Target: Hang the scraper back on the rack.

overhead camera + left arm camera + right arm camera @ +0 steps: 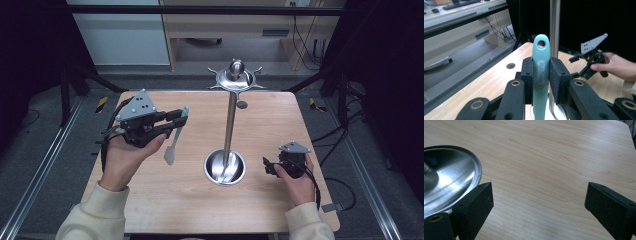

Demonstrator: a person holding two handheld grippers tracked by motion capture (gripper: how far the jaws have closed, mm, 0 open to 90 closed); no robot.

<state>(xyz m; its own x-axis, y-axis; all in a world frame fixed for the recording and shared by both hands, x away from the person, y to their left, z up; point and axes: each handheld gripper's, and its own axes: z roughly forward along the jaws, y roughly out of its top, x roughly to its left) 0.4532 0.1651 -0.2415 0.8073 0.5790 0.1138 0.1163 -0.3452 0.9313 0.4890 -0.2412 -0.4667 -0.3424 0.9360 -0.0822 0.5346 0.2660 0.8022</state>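
Observation:
A utensil with a teal handle and a pale blade [171,151] hangs blade-down above the left of the wooden table [165,200]. My left gripper [181,118] is shut on its handle [540,75], just below the hanging hole. To its right stands a steel rack: a round base [225,168], a thin pole [230,125] and a hooked crown [236,78]. In the left gripper view the pole [554,27] rises just behind the handle. My right gripper [268,167] rests low, right of the base, open and holding nothing [537,202]. The base's rim [451,175] lies by its left jaw.
A small round hole [242,104] marks the table behind the pole. The other hand and its gripper [591,58] show far off in the left gripper view. A light wooden desk [225,30] stands beyond the table; dark frame bars run along both sides.

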